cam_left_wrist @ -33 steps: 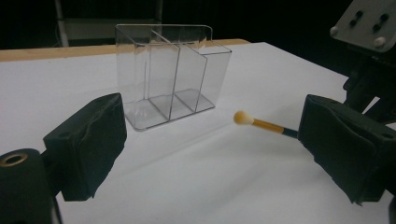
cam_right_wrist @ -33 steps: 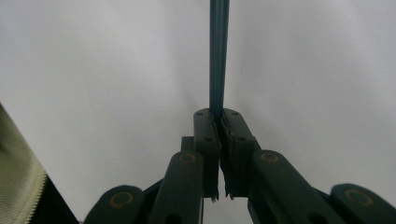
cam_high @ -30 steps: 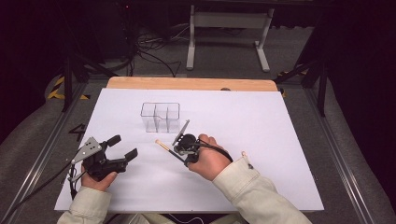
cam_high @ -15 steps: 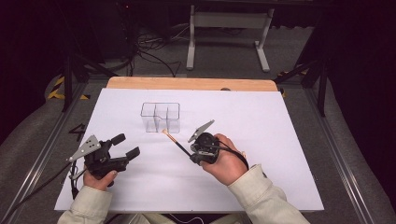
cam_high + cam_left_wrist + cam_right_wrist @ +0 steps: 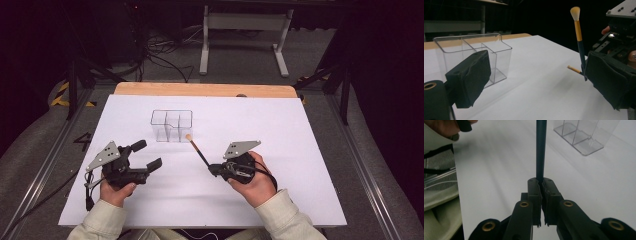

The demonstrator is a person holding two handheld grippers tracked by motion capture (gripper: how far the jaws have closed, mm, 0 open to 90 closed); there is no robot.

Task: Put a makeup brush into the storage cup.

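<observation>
Brush (image 5: 197, 150) sits clamped by its dark handle in the right tongs (image 5: 214, 169), raised above the white worktop (image 5: 300, 150), near the clear box (image 5: 172, 125). Left tongs (image 5: 146, 155) gape wide, empty.

Right tool (image 5: 214, 169) clamped shut — left tool (image 5: 147, 156) jaws apparently apart.

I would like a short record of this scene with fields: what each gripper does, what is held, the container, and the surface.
right gripper: shut on the brush
brush: dark handle, yellow band, pale bristle tip pointing up and away from the jaws
left gripper: open, holding nothing
container: clear plastic organizer with compartments, upright, nothing seen inside
brush and container: apart, tip near the container's front right corner
table: white sheet over a wooden board
</observation>
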